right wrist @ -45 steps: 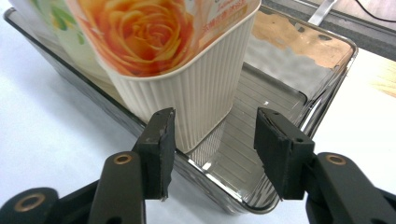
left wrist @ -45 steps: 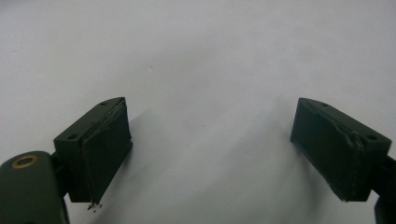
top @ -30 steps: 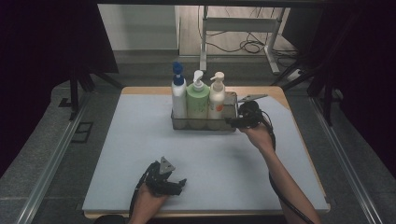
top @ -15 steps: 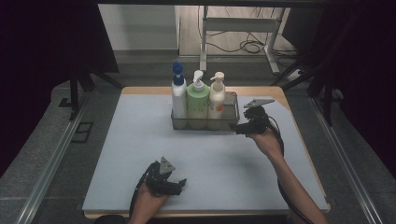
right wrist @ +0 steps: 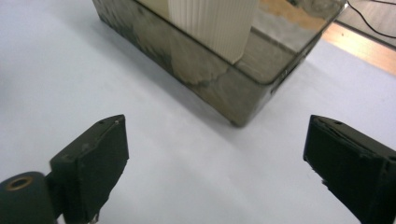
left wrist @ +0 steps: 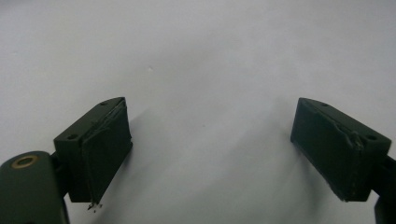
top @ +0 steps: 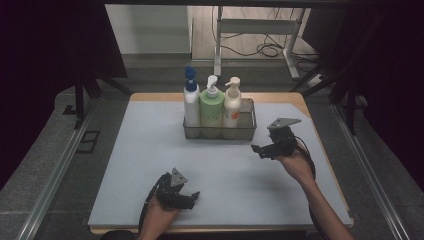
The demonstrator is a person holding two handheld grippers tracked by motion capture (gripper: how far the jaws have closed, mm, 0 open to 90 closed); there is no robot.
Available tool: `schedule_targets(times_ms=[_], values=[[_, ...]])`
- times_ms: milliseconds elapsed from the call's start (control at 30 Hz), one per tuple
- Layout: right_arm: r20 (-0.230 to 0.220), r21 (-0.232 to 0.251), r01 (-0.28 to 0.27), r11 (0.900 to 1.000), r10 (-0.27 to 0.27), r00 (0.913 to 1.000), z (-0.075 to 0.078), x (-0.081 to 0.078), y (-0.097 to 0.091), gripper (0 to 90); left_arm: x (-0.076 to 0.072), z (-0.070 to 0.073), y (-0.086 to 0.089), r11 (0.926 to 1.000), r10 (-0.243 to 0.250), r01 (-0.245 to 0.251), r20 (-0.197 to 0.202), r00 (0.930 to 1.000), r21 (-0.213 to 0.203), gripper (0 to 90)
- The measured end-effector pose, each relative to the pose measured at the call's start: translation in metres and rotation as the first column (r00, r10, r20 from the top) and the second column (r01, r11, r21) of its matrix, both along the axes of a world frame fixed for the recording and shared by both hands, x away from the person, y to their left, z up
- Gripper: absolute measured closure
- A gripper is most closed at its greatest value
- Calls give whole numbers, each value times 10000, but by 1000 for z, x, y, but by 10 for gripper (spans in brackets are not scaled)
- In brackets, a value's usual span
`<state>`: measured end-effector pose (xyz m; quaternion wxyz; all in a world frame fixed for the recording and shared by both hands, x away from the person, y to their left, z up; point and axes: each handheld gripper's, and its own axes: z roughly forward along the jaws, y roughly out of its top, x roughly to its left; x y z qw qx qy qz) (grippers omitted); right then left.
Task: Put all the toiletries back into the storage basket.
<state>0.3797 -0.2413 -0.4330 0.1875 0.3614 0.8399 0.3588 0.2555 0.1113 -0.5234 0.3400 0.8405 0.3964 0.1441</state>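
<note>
Right gripper (top: 261,150), jaws just spread wide and empty, sits right of the basket (top: 247,134); left gripper (top: 186,197), released, waits lower centre.

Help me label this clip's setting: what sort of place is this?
Probably a lab recording station: a table with a pale grey mat, dark curtains at the sides, and loose cables on the floor beyond.

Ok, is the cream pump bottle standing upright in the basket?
Upright. The cream pump bottle stands straight in the wire basket, beside the green bottle, pump head on top.
</note>
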Motion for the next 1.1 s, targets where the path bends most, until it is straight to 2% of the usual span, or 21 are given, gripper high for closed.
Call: schedule_targets(times_ms=[467,967,1100], values=[[23,87,374,9993,-374,9993,-21,-33,-31,3,0,0,0,10000,38,-38,8,10000,-45,120],[-379,106,695,9975,-691,9969,-65,-56,-50,0,0,0,0,10000,37,-37,21,10000,-45,121],[-614,-94,743,9972,-747,9953,-80,-62,-53,0,0,0,0,10000,33,-33,27,10000,-31,121]])
